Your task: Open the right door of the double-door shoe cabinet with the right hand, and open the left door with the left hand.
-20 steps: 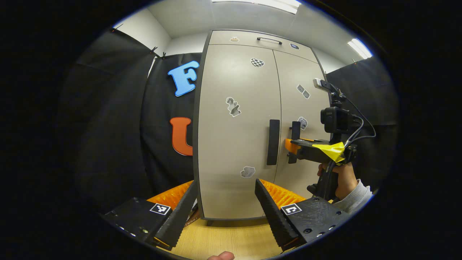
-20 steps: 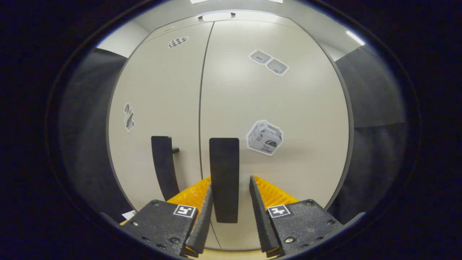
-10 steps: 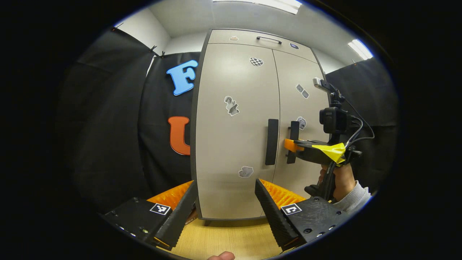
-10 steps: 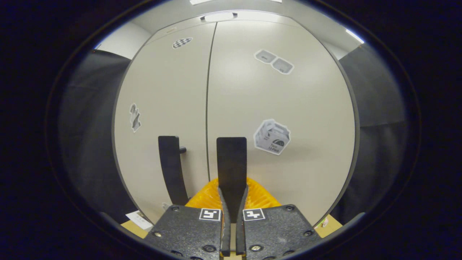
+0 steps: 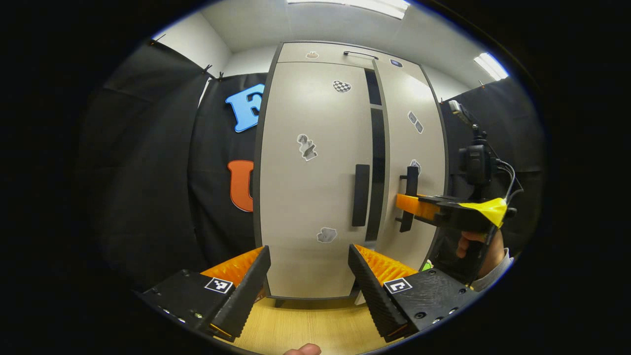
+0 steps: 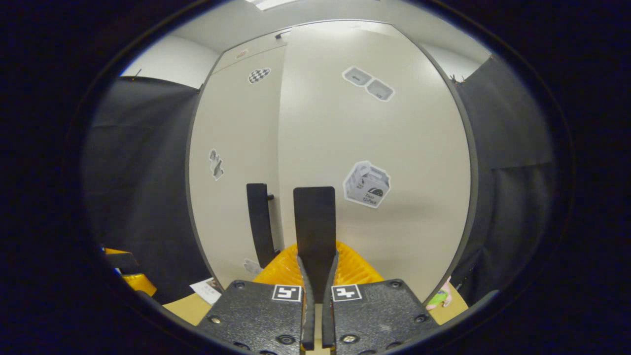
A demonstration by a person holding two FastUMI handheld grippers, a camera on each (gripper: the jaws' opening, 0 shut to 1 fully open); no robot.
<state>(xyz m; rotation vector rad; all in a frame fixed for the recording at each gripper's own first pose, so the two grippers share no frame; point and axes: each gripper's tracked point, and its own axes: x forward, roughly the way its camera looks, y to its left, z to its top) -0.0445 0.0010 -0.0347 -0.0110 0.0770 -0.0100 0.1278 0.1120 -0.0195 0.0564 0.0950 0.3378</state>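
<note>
A tall beige double-door shoe cabinet (image 5: 315,148) stands ahead. In the left gripper view its right door (image 5: 414,143) is swung ajar, with a dark gap (image 5: 377,162) between the doors. My right gripper (image 6: 315,266) is shut on the right door's black handle (image 6: 314,217); the left gripper view shows that gripper (image 5: 409,204) on the handle (image 5: 408,197), held by a hand (image 5: 475,244). The left door (image 5: 310,172) is closed, its black handle (image 5: 360,195) untouched. My left gripper (image 5: 308,264) stands open, well short of the cabinet.
Stickers dot both doors. A top drawer with a thin handle (image 5: 360,53) sits above the doors. The floor (image 5: 305,325) is light wood. Black cloth walls (image 5: 148,172) flank the cabinet on both sides. Small items (image 6: 207,290) lie on the floor near the cabinet's foot.
My right gripper closed on the right door's handle, then pulled the door out, opening a dark gap between the doors. My left gripper has stayed open and nearly still.
</note>
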